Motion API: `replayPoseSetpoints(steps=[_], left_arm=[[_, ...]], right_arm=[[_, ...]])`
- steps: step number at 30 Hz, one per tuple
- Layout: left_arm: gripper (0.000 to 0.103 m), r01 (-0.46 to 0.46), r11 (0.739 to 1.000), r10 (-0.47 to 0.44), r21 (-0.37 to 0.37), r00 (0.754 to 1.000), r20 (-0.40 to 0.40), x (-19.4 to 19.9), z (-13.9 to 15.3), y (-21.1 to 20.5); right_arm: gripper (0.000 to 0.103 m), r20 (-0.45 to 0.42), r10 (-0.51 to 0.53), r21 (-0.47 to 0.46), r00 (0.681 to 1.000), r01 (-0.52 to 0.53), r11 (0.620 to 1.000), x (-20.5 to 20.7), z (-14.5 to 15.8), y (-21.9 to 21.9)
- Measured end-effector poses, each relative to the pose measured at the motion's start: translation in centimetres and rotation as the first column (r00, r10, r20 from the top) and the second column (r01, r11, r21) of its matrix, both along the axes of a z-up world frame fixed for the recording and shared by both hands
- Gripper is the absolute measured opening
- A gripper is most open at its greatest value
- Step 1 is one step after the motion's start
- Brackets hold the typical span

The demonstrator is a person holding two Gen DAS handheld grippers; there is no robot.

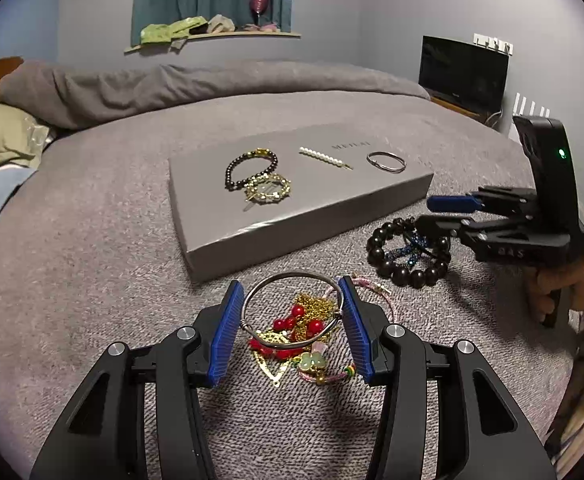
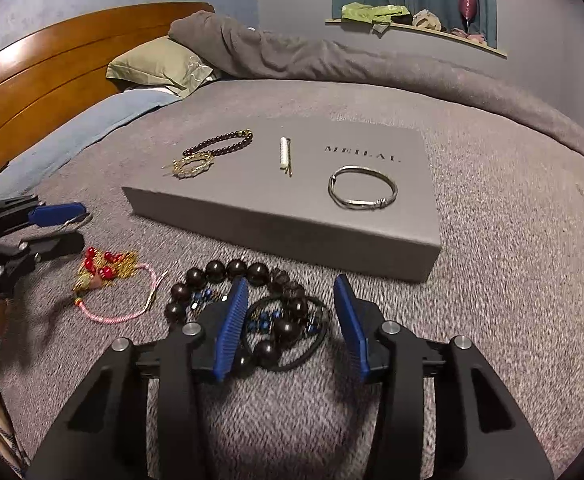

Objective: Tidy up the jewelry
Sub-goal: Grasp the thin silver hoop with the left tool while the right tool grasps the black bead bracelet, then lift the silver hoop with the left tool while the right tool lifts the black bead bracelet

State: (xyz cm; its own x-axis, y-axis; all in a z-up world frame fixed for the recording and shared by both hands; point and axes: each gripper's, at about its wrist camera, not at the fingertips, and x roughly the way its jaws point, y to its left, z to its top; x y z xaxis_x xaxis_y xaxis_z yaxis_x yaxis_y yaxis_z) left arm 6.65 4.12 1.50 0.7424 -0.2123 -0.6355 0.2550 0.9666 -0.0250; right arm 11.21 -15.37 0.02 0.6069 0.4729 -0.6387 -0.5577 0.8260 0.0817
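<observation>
A silver bangle [image 1: 292, 312] is clamped between the blue pads of the left gripper [image 1: 292, 326], one pad on each side of the ring, and it sits raised over a tangle of jewelry [image 1: 299, 340] on the grey blanket [image 1: 92, 280]: red beads, a gold chain, a pink cord and a green charm. Just to the right of that tangle lies a bracelet of large dark beads [image 2: 228, 276] with a black cord loop [image 2: 288, 332] and small blue beads inside it. The right gripper [image 2: 292, 320] stands over this bracelet with its jaws apart; the pads straddle several beads and the loop without visibly pressing on them. No earlier frame is given, so only this parted stance is recorded. Beyond both piles a flat grey box [image 2: 292, 224] rests on the bed. On its lid, well apart: a dark bead bracelet [image 2: 220, 142], a gold bracelet [image 2: 192, 166], a pearl hair clip [image 2: 284, 154] and a second silver bangle [image 2: 363, 188]. A person's hand [image 1: 563, 284] grips the right tool's handle.
</observation>
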Motion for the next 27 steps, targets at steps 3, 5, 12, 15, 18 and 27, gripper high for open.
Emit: replayPoseSetpoints(steps=[3,5,12,15,18,27], left_arm=[[0.050,-0.001,1.000,0.001,-0.002,1.000,-0.006,0.2,-0.2,-0.1],[0.050,0.001,1.000,-0.001,-0.005,1.000,-0.009,0.3,-0.3,-0.1],[0.050,0.004,1.000,-0.004,-0.008,1.000,-0.010,0.4,-0.2,-0.2],[0.050,0.006,1.000,-0.006,-0.012,1.000,-0.002,0.4,0.1,-0.3],[0.050,0.005,1.000,-0.005,-0.016,1.000,0.004,0.5,0.3,-0.3],[0.050,0.015,1.000,-0.015,-0.025,1.000,0.012,0.9,0.6,-0.8]], right_arm=[[0.035,-0.015,0.014,-0.028,1.000,-0.014,1.000,0.9,-0.3,0.8],[0.032,-0.034,0.028,-0.048,0.999,-0.030,0.998,1.4,-0.8,1.5],[0.015,-0.012,0.062,-0.094,0.998,-0.063,0.994,1.4,-1.2,2.6],[0.014,0.018,0.069,-0.064,0.997,-0.067,0.996,0.8,-0.3,2.1],[0.014,0.025,0.089,0.016,0.996,-0.089,0.996,0.2,1.2,1.2],[0.015,-0.042,0.177,0.273,0.983,-0.159,0.949,-0.4,3.7,-0.8]])
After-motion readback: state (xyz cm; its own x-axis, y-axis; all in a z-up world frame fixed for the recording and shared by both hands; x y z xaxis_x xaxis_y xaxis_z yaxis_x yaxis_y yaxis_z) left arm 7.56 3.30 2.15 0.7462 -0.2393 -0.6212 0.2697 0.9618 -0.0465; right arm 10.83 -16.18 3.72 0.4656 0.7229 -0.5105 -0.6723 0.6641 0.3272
